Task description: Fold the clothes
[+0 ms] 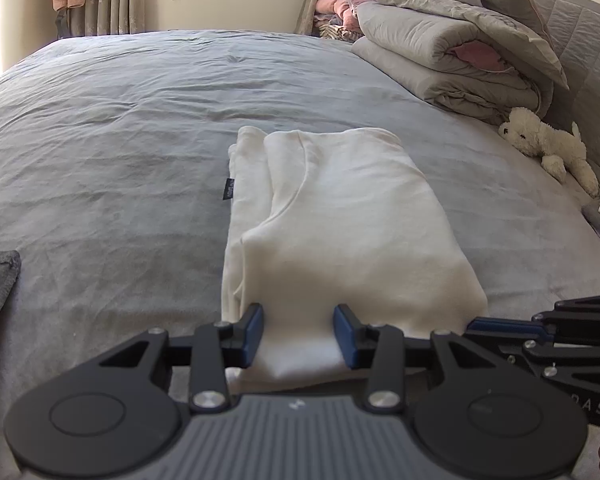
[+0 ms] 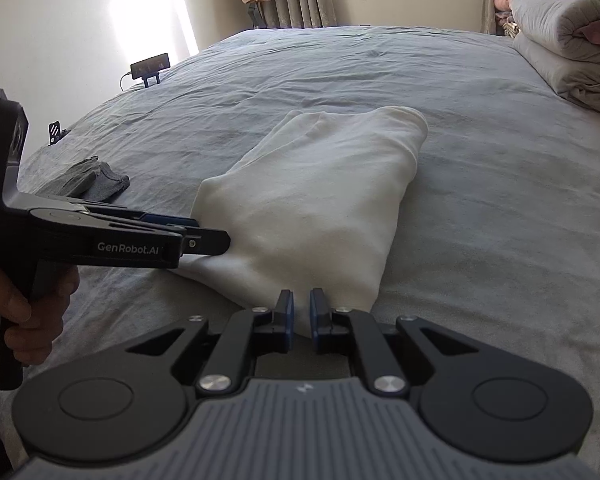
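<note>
A folded white garment (image 1: 340,216) lies on the grey bed sheet (image 1: 120,140), with a small dark label at its left edge. My left gripper (image 1: 300,334) is open, and its blue-padded fingers (image 1: 256,332) stand apart on either side of a thick fold at the garment's near edge. In the right wrist view the garment (image 2: 320,200) runs away from me. My right gripper (image 2: 302,312) is shut on its near corner, with white cloth showing in the narrow gap. The left gripper (image 2: 216,240) comes in from the left and touches the garment's side. The right gripper (image 1: 476,326) shows side-on at the right.
Folded grey duvets (image 1: 460,52) and a white plush toy (image 1: 548,144) sit at the bed's right side. A folded grey cloth (image 2: 92,180) lies to the left. A small dark device on a stand (image 2: 150,66) is at the far left edge. A hand (image 2: 28,308) holds the left gripper's handle.
</note>
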Tool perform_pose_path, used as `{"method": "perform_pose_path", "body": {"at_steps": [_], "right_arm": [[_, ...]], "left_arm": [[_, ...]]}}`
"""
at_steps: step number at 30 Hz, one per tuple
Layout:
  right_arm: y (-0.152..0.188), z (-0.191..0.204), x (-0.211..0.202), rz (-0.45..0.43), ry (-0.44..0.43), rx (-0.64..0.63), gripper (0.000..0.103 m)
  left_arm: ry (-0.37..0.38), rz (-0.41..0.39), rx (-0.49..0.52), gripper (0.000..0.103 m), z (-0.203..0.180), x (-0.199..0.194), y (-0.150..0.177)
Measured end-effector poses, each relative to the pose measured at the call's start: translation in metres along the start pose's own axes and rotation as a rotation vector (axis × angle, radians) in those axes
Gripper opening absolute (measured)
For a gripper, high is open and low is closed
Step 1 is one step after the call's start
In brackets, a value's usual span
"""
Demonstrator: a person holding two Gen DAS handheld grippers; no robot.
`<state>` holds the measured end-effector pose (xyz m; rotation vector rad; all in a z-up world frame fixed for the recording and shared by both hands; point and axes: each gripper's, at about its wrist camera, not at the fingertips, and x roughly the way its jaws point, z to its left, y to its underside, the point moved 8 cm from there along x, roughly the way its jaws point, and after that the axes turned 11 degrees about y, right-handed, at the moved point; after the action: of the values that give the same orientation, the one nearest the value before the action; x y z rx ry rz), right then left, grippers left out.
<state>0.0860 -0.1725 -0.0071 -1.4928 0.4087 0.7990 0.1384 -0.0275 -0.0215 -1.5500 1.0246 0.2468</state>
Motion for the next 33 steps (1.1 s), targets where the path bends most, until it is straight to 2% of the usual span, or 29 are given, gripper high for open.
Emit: {"method": "perform_pose_path", "body": {"at_steps": [2, 3, 5, 8, 10, 11, 12, 18, 23, 28, 33], "right_arm": [[-0.001, -0.005, -0.006, -0.001, 0.001, 0.035, 0.01], [-0.004, -0.008, -0.01, -0.014, 0.012, 0.052, 0.014], [-0.008, -0.015, -0.018, -0.048, 0.062, 0.068, 0.035], [-0.006, -0.022, -0.012, -0.032, 0.056, 0.109, 0.037], [0.0, -0.021, -0.003, 0.012, 0.026, 0.146, 0.037], [0.005, -0.02, 0.004, 0.04, 0.019, 0.152, 0.04], [0.008, -0.019, 0.009, 0.054, 0.029, 0.139, 0.04], [0.01, -0.018, 0.013, 0.057, 0.025, 0.142, 0.044], [0.011, -0.035, 0.017, 0.062, -0.081, 0.356, 0.056], [0.01, -0.055, 0.022, 0.067, -0.2, 0.596, 0.057], [0.006, -0.049, 0.024, 0.021, -0.2, 0.599, 0.057]], "left_arm": [[-0.005, -0.001, 0.003, 0.041, -0.001, 0.0, 0.0], [-0.006, -0.001, 0.002, 0.041, -0.001, 0.0, 0.0], [-0.008, -0.001, -0.002, 0.041, -0.001, 0.0, 0.0], [-0.015, -0.002, 0.003, 0.041, -0.002, 0.0, 0.0], [-0.02, -0.002, 0.011, 0.042, -0.003, 0.001, 0.001], [-0.021, -0.002, 0.013, 0.042, -0.003, 0.001, 0.001], [-0.021, -0.001, 0.014, 0.042, -0.003, 0.001, 0.001], [-0.008, 0.003, 0.003, 0.042, -0.001, 0.0, 0.0], [-0.002, 0.007, -0.006, 0.042, -0.001, 0.0, 0.0], [0.02, 0.017, -0.032, 0.042, 0.002, -0.001, -0.001], [0.032, 0.02, -0.051, 0.042, 0.003, -0.001, -0.001]]}}
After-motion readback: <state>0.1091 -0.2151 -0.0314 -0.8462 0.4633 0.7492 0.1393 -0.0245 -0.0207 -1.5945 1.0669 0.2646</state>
